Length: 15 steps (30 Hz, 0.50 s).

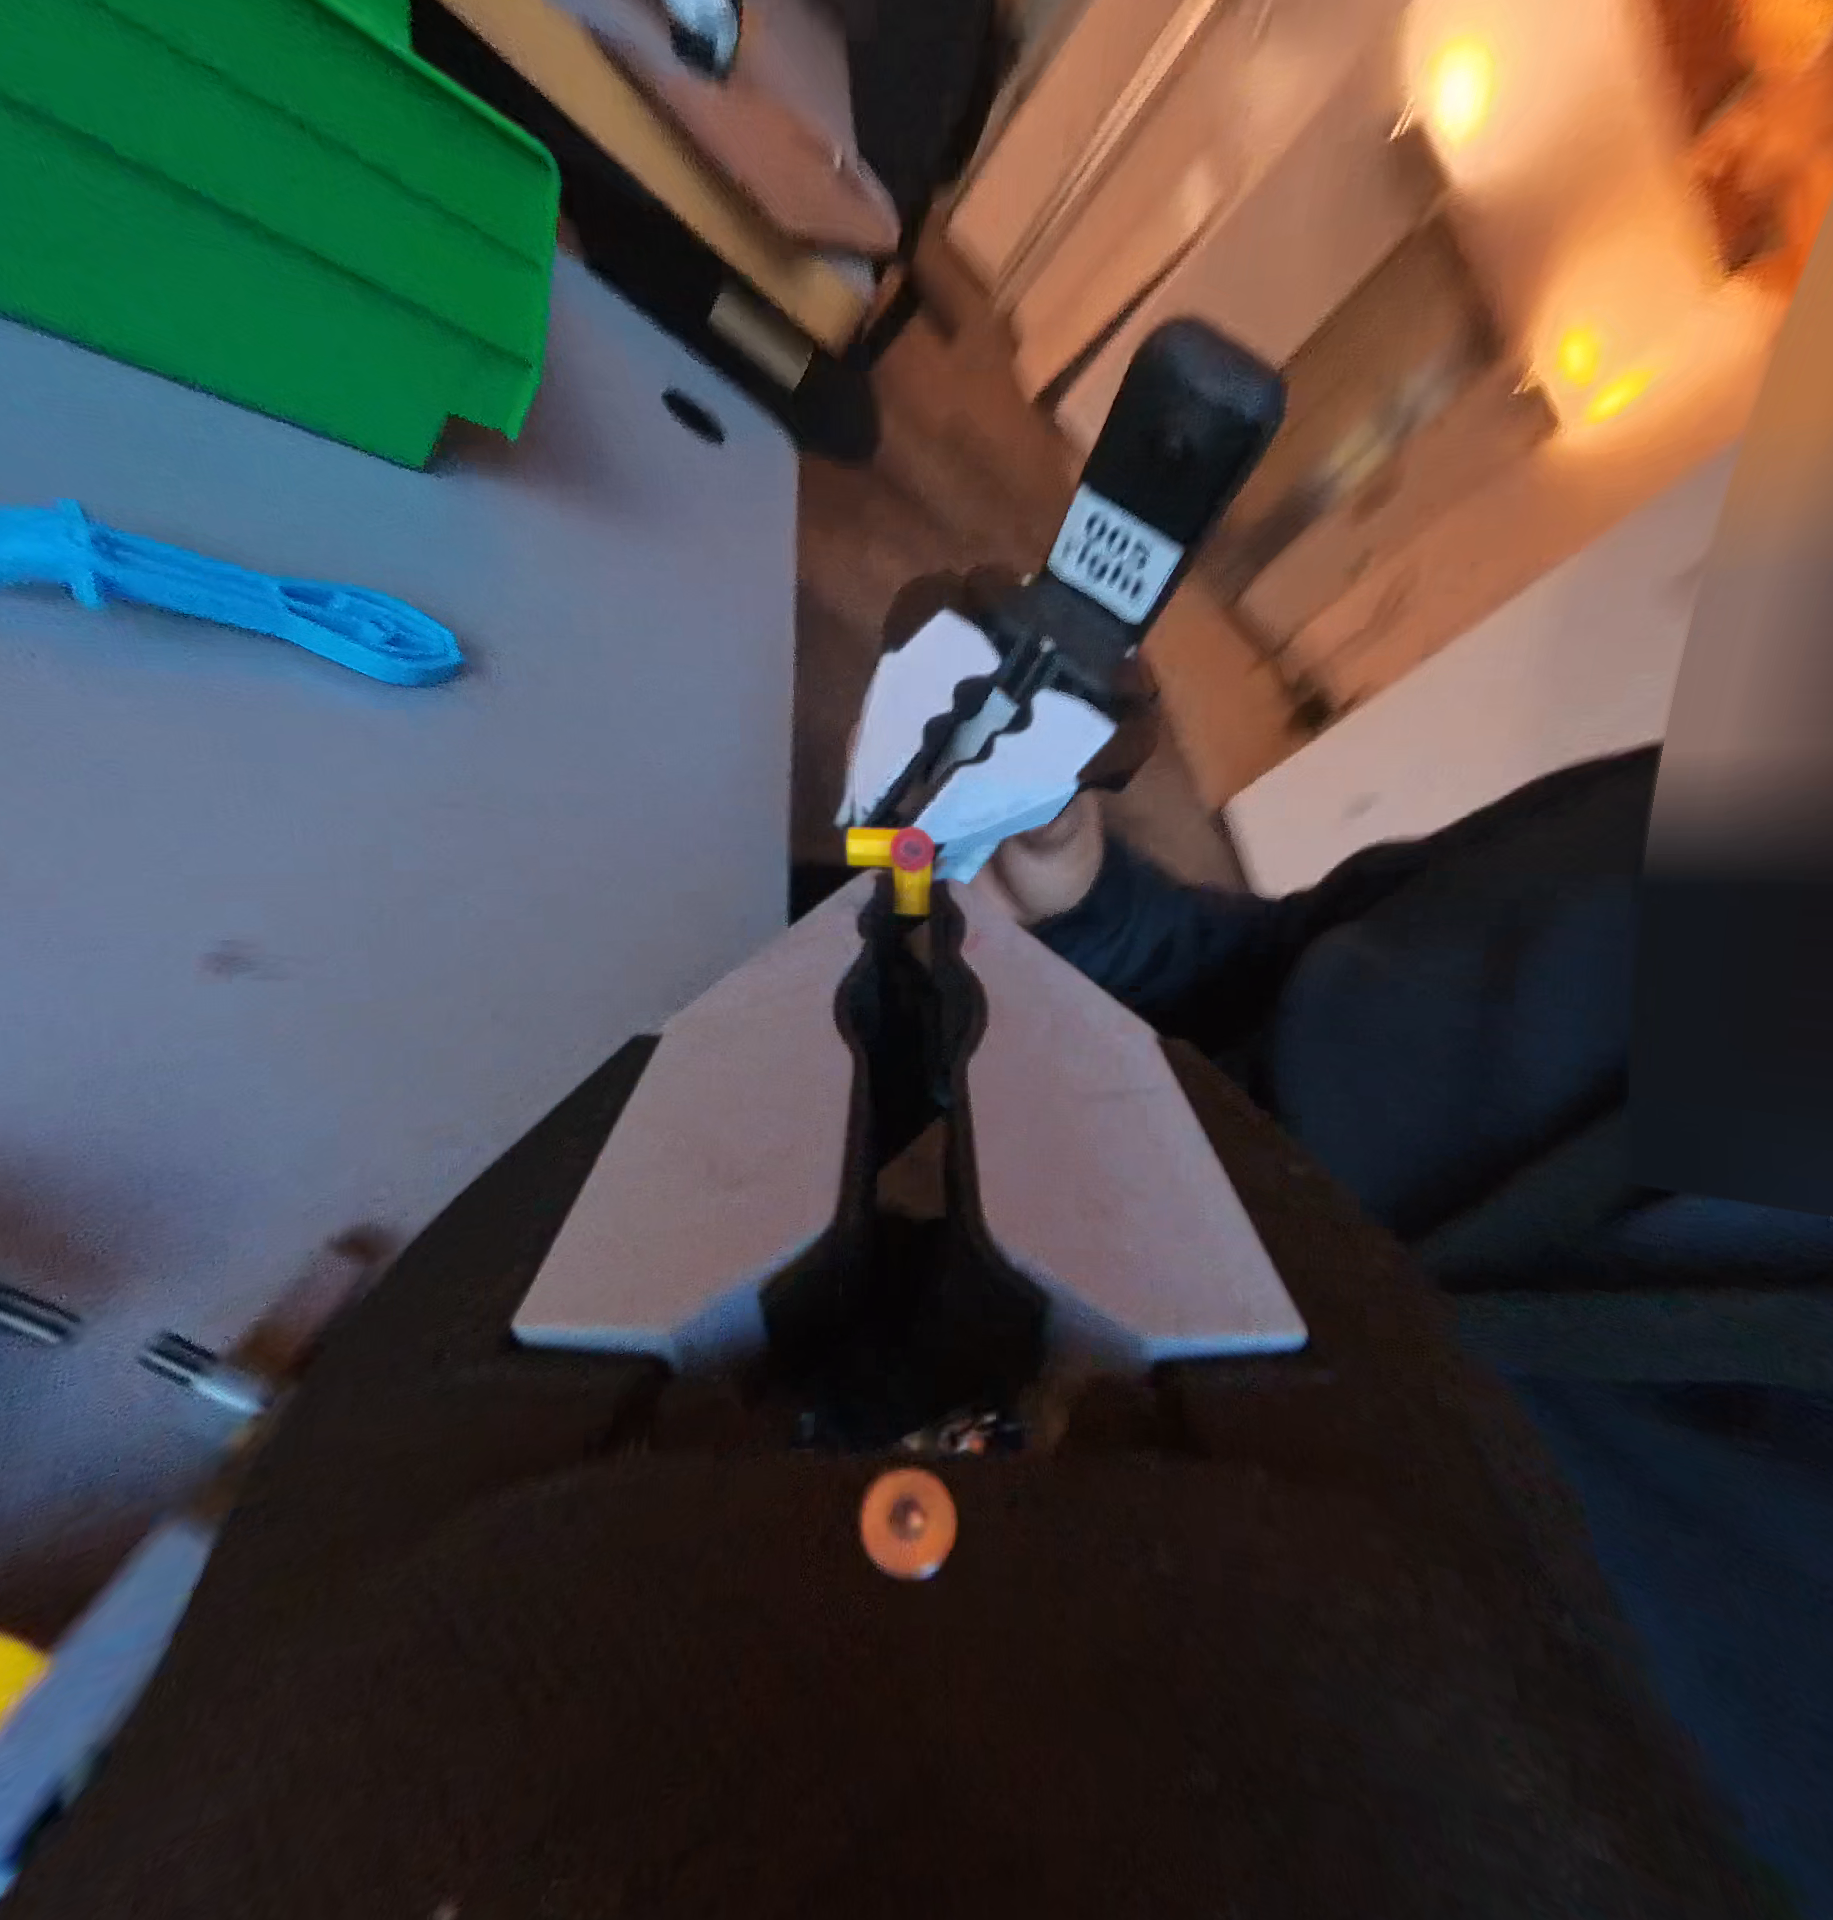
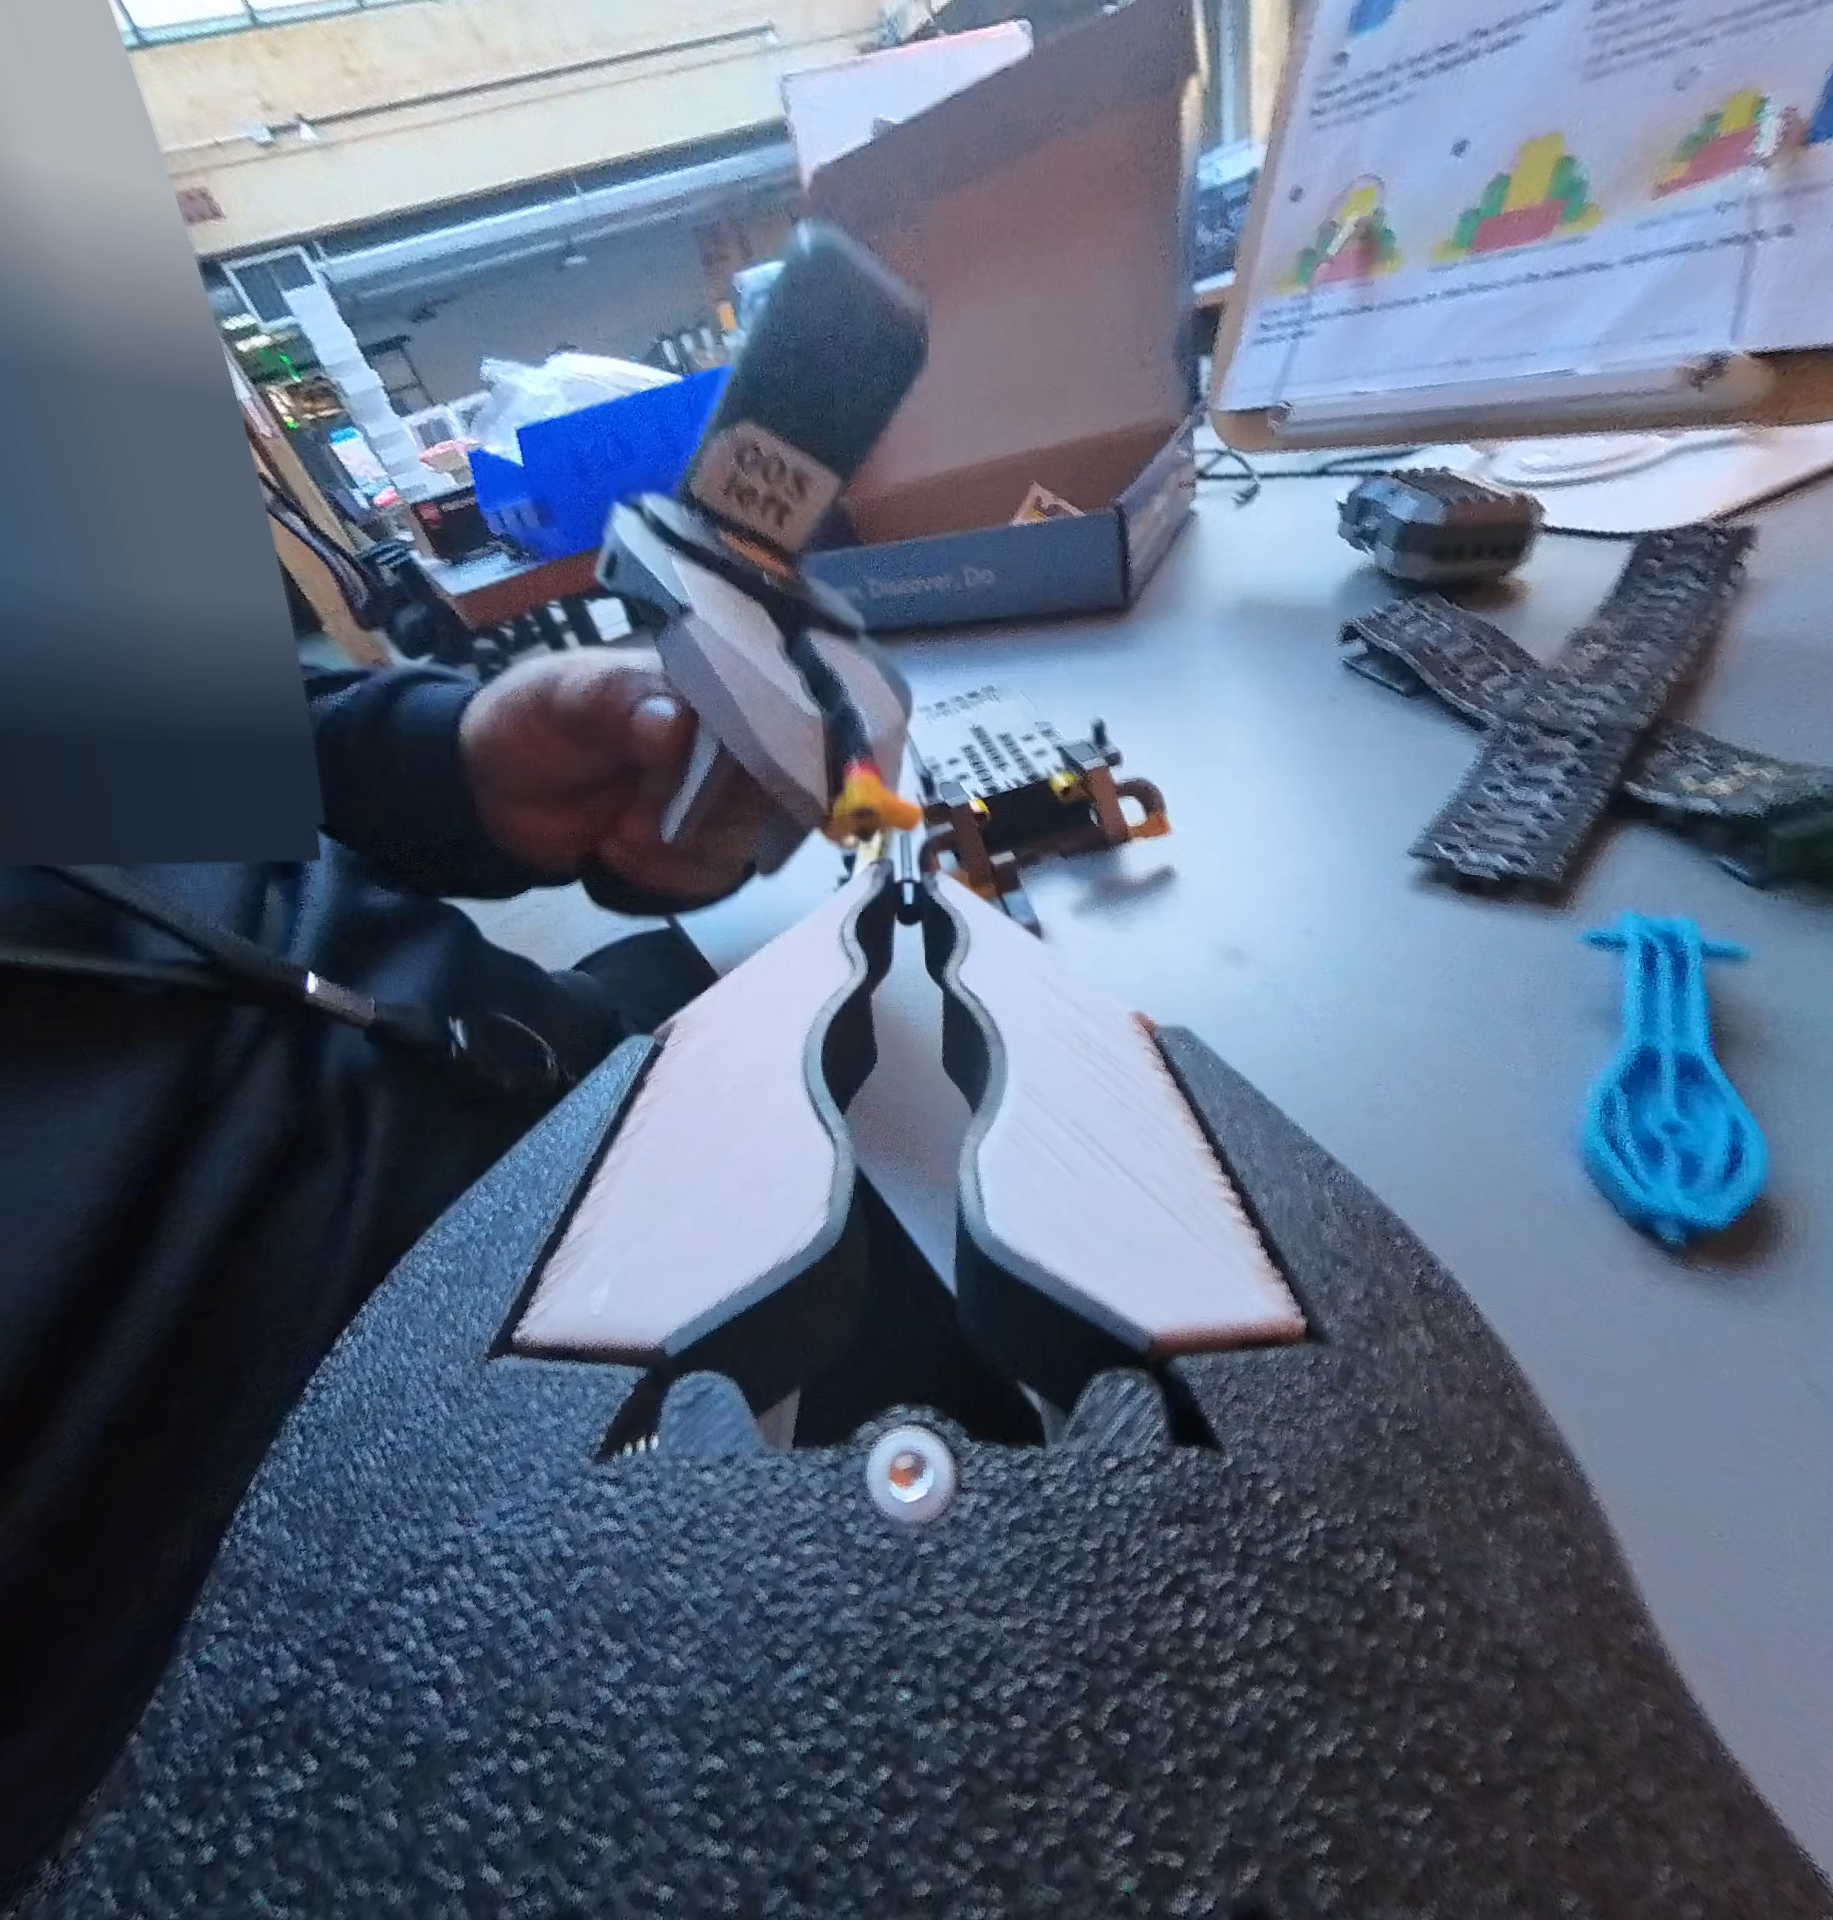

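My left gripper [image 1: 896, 909] is shut on a small yellow elbow connector [image 1: 896, 864] with a red pin [image 1: 911, 850] in its corner. It holds the connector in the air beyond the edge of the grey table [image 1: 372, 935]. My right gripper [image 2: 904, 896] is shut on a thin dark pin [image 2: 904, 883]. Its tips point up at the yellow connector [image 2: 870, 810] and almost touch it. The two grippers face each other tip to tip. The right gripper [image 1: 881, 816] shows in the left wrist view and the left gripper [image 2: 850, 816] in the right wrist view, held by a hand [image 2: 569, 769].
On the table [image 2: 1307, 935] lie a blue plastic tool [image 2: 1670, 1101], crossed black tracks [image 2: 1577, 707], a small brown and black model [image 2: 1037, 800], a grey block [image 2: 1442, 530], an open cardboard box [image 2: 995, 364] and a picture sheet on a stand [image 2: 1566, 177]. A green bin [image 1: 247, 208] stands at the far left. The grippers are tip to tip, or close to it.
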Each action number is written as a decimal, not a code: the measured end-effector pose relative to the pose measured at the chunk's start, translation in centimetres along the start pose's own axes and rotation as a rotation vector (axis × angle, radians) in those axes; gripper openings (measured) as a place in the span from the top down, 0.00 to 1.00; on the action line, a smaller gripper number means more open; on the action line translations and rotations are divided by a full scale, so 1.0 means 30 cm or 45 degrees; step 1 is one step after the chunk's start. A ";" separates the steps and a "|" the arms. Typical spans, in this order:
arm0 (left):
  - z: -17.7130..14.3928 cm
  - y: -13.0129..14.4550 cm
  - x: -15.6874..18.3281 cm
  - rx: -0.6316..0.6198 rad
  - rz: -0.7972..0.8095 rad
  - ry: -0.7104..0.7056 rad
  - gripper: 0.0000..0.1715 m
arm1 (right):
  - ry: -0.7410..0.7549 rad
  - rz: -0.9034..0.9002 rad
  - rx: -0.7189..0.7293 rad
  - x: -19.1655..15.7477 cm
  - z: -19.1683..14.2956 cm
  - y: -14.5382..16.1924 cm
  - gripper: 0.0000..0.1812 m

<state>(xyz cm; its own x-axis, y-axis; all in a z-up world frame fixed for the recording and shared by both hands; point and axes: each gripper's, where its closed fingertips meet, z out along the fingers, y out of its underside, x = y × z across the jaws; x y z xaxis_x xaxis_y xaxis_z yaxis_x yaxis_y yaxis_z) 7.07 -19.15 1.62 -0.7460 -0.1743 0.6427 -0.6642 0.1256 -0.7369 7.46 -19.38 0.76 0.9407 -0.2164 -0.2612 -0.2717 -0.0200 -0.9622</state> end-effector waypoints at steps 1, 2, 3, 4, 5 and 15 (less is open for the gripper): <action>-0.014 0.004 0.005 0.056 -0.065 0.027 0.97 | -0.022 -0.010 0.001 -0.015 0.024 -0.011 0.99; -0.026 0.016 0.006 0.089 -0.118 0.040 0.97 | -0.040 -0.023 -0.018 -0.027 0.048 -0.013 0.99; -0.040 0.026 0.008 0.127 -0.158 0.049 0.97 | -0.047 -0.041 -0.042 -0.033 0.068 -0.013 0.99; -0.059 0.030 0.009 0.175 -0.191 0.053 0.97 | -0.053 -0.057 -0.056 -0.039 0.085 -0.015 0.99; -0.082 0.032 0.009 0.223 -0.225 0.056 0.97 | -0.069 -0.064 -0.063 -0.047 0.101 -0.019 0.99; -0.272 0.109 -0.037 0.511 -0.573 0.137 0.98 | -0.148 -0.147 -0.290 -0.112 0.283 0.055 0.99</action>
<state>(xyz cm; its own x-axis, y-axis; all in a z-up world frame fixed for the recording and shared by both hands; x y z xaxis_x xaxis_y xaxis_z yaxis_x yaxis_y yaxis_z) 5.33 -10.59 0.22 -0.4111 -0.0223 0.9113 -0.8610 -0.3187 -0.3963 5.56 -10.39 -0.61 0.9814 -0.0871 -0.1708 -0.1879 -0.2599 -0.9472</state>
